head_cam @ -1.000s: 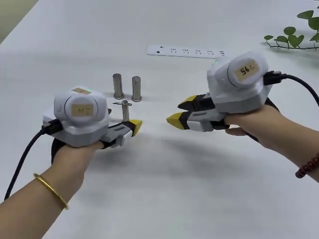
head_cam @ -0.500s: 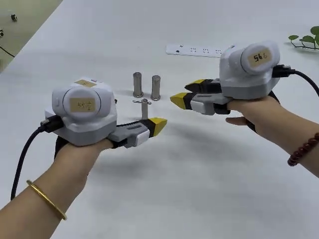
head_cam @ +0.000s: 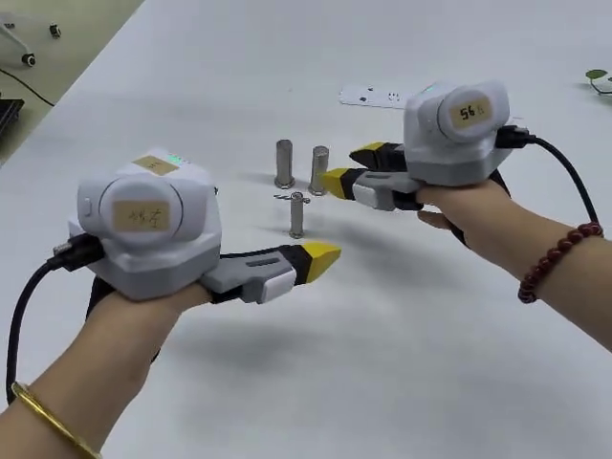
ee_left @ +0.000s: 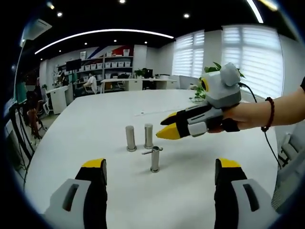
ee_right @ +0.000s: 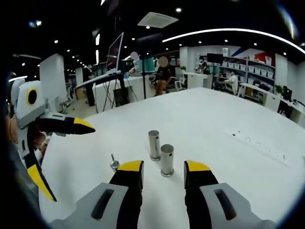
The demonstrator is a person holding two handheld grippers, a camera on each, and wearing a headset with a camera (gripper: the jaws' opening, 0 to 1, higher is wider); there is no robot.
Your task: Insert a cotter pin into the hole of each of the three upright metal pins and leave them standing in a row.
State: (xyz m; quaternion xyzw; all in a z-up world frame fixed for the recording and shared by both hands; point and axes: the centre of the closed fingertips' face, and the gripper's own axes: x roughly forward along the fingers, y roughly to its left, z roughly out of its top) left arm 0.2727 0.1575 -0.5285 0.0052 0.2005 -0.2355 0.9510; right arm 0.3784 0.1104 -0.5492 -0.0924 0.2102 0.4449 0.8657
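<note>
On the white table (head_cam: 411, 335) stand three upright metal pins, close together: the front metal pin (head_cam: 296, 218) already carries a cotter pin (head_cam: 288, 197) across its top, while the back left metal pin (head_cam: 284, 163) and the back right metal pin (head_cam: 319, 170) stand side by side behind it with nothing in them. Farther back lies a power strip (head_cam: 373, 97)

The left gripper (ee_left: 160, 167) hovers low in front of the group with its jaws spread wide, and it holds nothing. The right gripper (head_cam: 352, 168) has its jaws parted by a moderate gap and also holds nothing. Its tips are just beside the back right metal pin, and in the right gripper view this pin stands straight ahead between the two jaws

We judge that one pin of three is finished and that the step in hand is to take the back right metal pin. To do it well, we should close on the body of the pin low down, so that the top where the cotter pin must pass is free. We cannot tell which way its hole faces, it is too small. The neighbour pin is very near, so we should come in straight and slowly and not push sideways. The left gripper should keep off the front metal pin, because its cotter pin sticks out and is easy to catch
</note>
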